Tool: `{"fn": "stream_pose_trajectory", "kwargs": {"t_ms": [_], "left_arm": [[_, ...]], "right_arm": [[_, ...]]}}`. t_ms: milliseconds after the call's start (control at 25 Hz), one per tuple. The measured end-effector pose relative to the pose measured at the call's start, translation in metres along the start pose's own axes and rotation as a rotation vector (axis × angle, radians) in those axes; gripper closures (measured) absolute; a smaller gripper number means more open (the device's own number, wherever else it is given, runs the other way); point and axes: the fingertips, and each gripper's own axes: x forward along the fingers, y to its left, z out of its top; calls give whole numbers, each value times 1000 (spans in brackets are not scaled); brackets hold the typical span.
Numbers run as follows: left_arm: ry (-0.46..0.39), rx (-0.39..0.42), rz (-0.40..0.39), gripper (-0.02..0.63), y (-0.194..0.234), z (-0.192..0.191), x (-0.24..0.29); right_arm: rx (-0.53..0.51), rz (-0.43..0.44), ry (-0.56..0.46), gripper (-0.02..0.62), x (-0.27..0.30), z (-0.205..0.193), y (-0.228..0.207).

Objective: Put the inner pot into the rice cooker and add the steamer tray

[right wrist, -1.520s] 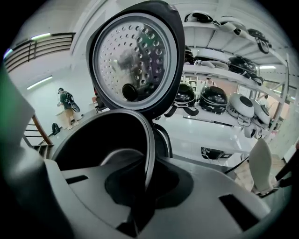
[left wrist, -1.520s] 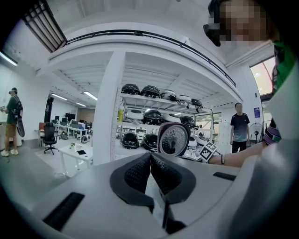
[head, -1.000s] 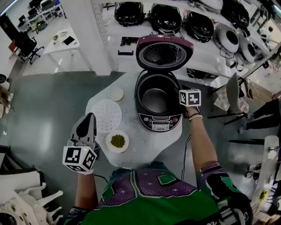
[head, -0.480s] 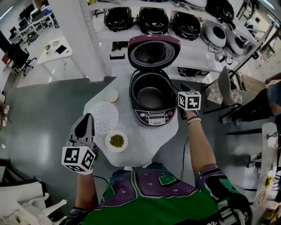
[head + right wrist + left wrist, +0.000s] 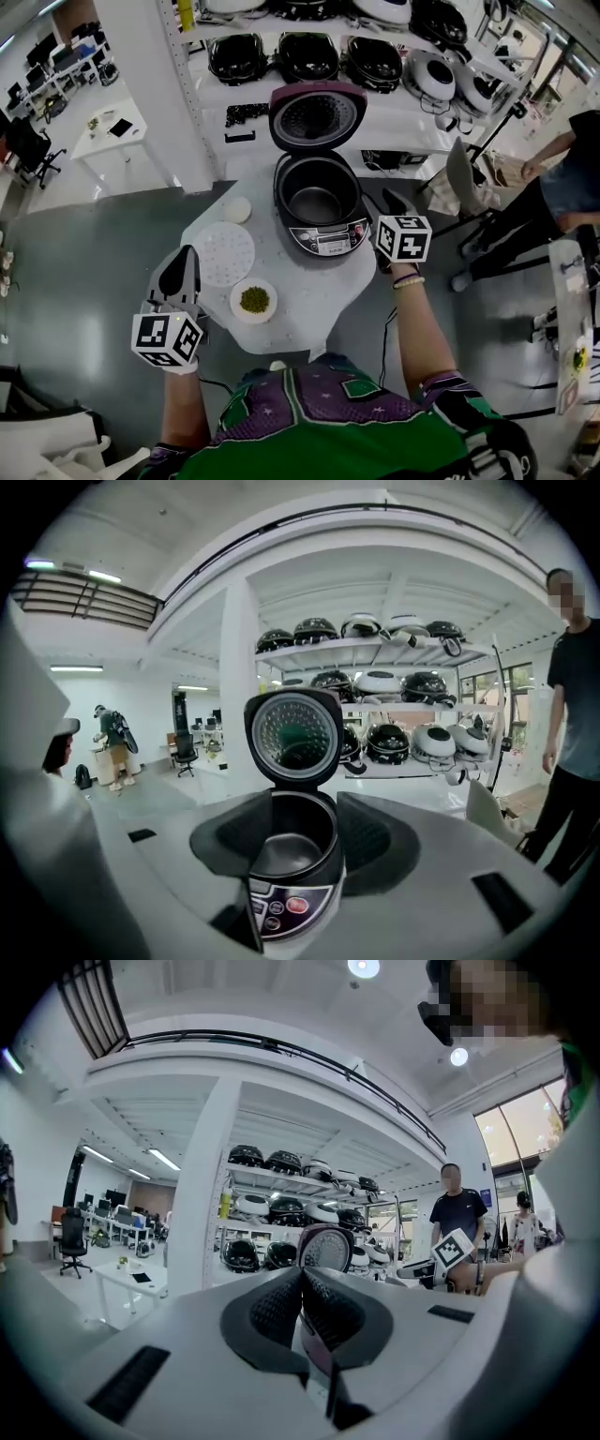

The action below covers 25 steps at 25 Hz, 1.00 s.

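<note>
Left gripper (image 5: 181,262) pinched shut, empty — right gripper (image 5: 394,206) half-wide, holding nothing, beside the open rice cooker (image 5: 328,240); steamer tray (image 5: 223,254) on the table (image 5: 295,286).

- The rice cooker (image 5: 323,239) is set on the far right part of the small table (image 5: 309,319), with its lid (image 5: 316,117) raised at the far side.
- The inner pot (image 5: 315,202) is seated inside the rice cooker.
- The steamer tray (image 5: 223,254) is laid flat on the table, left of the rice cooker and apart from it.
- A small disc (image 5: 237,209) is placed just beyond the steamer tray; a bowl of beans (image 5: 253,301) is set on its near right.
- Behind the table, shelves (image 5: 309,80) loaded with further cookers are ranged.
- The left gripper (image 5: 185,253) is held beside the steamer tray's left edge, the right gripper (image 5: 394,202) just right of the rice cooker.
</note>
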Motion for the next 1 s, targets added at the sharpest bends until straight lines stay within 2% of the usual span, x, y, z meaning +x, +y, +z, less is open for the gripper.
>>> {"fn": "stream_pose_trajectory", "kwargs": {"t_ms": [200,440,520,800,840,880,1000], "left_arm": [[-21,14,-28,584,2,8,-19],[-41,28,-49,584,5,16,-34],[-45,30,-52,584,5,18,-37],[-75,68,-75,581,2,29,-48],[-77,78,-83,560,0,30,-49],[-76,89,-93,509,-2,31,-49],[-52,134,-108,292,-5,28,-45]], "right_arm": [[-6,-23,-123,391,-65,26,36],[5,-42,-259,524,-129,49,75],[12,-52,-289,586,-144,51,82],[9,-7,-310,589,-167,51,110],[8,-2,-312,589,-168,51,113],[7,4,-313,589,-169,51,116],[3,19,-317,589,-170,50,126]]}}
